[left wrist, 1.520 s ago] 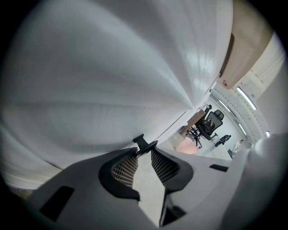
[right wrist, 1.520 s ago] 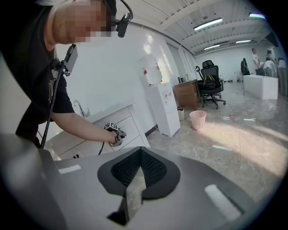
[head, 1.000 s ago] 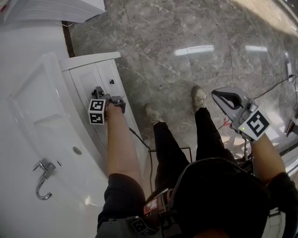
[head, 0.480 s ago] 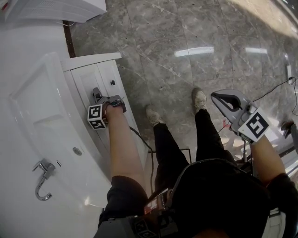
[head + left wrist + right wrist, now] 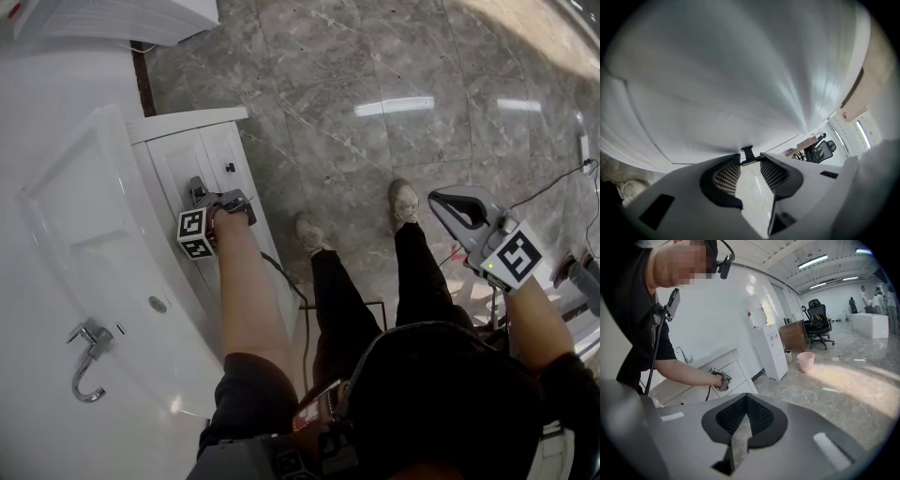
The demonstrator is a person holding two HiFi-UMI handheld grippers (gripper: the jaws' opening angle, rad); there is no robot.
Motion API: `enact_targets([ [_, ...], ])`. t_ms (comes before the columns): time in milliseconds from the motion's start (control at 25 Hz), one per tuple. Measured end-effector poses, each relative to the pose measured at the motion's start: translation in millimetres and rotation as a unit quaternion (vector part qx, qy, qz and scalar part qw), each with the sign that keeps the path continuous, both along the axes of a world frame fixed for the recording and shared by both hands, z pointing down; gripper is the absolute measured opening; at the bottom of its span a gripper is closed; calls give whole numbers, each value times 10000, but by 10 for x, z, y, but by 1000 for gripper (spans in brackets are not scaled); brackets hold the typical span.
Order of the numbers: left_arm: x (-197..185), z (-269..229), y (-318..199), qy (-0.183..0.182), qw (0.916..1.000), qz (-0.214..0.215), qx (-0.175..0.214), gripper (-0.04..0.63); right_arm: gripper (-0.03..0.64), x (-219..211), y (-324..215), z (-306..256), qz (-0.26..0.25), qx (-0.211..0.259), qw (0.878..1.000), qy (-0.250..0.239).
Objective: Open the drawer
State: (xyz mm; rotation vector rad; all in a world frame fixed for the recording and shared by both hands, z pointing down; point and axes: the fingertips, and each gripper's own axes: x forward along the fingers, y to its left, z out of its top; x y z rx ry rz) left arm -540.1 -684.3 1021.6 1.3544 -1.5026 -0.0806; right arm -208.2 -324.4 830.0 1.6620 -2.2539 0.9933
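Close against the white drawer point(image 5: 740, 79) in the front of the vanity cabinet, below the counter point(image 5: 47, 356): the left gripper point(image 5: 750, 159), tilted downward. Fingers point(image 5: 727, 177) apart, just opened wide and then eased in a little. At their tips, the drawer's small black handle point(image 5: 747, 153), in the gap and pinched by neither pad. Drawer shut as far as the views show, level with the cabinet face. Near by on that same face, a further dark knob point(image 5: 229, 168). On the counter above, a sunken basin point(image 5: 94, 234) and a chrome faucet point(image 5: 91, 336). Well apart on the other side, over the grey marble floor point(image 5: 375, 56): the right gripper point(image 5: 746, 401), fingers point(image 5: 761, 418) together at the tips, nothing between them. Beyond it in the room, a white water dispenser point(image 5: 765, 350) and a pink bin point(image 5: 805, 361).
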Motion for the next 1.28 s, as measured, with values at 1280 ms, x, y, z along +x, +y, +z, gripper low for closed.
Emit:
enact_targets([
  [1280,958,-4,834,-76,9997,217,37,127,-2,492,490,-113,400,138,9990,145],
])
